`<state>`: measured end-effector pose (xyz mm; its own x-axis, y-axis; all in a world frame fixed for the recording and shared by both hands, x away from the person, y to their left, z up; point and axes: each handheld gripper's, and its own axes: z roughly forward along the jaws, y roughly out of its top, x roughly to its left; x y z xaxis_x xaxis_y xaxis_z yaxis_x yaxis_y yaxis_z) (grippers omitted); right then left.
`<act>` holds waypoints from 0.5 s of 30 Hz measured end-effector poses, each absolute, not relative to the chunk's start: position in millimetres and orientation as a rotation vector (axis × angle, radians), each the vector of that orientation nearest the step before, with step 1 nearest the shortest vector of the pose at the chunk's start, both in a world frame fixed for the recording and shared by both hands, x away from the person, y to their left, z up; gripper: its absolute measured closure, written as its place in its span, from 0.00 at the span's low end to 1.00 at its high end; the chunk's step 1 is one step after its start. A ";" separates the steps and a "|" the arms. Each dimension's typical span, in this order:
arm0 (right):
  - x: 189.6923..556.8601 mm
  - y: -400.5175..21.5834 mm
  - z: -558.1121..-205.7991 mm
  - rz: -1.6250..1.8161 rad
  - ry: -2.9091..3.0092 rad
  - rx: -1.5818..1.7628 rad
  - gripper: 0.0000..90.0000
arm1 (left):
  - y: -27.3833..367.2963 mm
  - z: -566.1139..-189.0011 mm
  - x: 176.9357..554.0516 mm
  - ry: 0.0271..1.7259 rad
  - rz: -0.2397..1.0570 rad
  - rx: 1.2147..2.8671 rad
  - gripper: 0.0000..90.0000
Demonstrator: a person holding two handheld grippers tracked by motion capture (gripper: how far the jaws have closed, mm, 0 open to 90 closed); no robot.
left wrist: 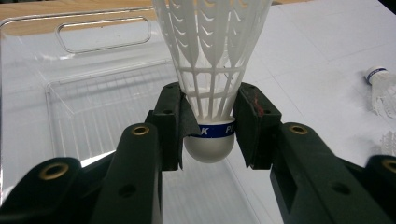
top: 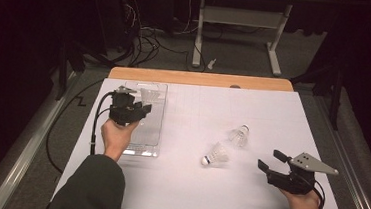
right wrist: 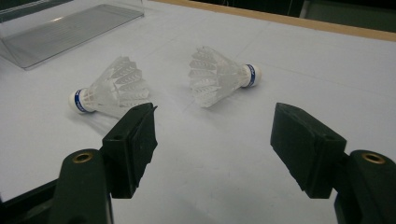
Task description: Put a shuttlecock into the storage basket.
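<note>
We hold the left tool (left wrist: 210, 135) closed on a white shuttlecock (left wrist: 212, 70), its pads (left wrist: 175, 123) pressing from both sides on the rounded cork base with the blue band. The shuttlecock stands upright in the grip, feather skirt up and cork down, over the clear plastic tray (left wrist: 88, 93). From the high view, the left tool (top: 143, 108) sits above that tray (top: 147, 149), which lies at the left side of the white counter (top: 217, 187), and the held shuttlecock (top: 148, 94) shows as a pale shape just beyond the tool, toward the tray's far end.

Our right tool (top: 268, 160) rests near the right front of the counter with its jaws spread wide and nothing between them. In the right gripper view, this tool (right wrist: 215, 126) points toward two more shuttlecocks lying on their sides on the counter. The nearer shuttlecock (right wrist: 112, 88) has its cork pointing left, and the farther shuttlecock (right wrist: 219, 77) has its cork pointing right; their skirts come near each other without touching. From the high view, the nearer one (top: 214, 154) and the farther one (top: 240, 135) lie between the tray and the right tool, well apart from the tray.
</note>
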<state>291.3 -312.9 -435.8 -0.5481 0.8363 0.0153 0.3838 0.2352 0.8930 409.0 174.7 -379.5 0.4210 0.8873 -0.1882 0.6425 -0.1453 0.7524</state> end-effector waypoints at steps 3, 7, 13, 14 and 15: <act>291.3 -312.8 -435.9 1.270 2.043 1.114 0.35 | 172.2 -380.0 414.7 1.311 0.385 1.881 0.72; 291.3 -312.9 -435.8 1.270 2.043 1.115 0.35 | 170.0 -382.2 422.0 1.324 0.372 1.884 0.72; 291.3 -313.0 -435.8 1.271 2.043 1.114 0.35 | 171.2 -389.6 431.5 1.365 0.338 1.884 0.71; 291.2 -313.0 -435.8 1.272 2.043 1.116 0.35 | 171.3 -390.5 432.5 1.370 0.336 1.885 0.71; 291.3 -313.0 -435.8 1.271 2.043 1.117 0.35 | 171.4 -391.3 433.3 1.376 0.335 1.890 0.71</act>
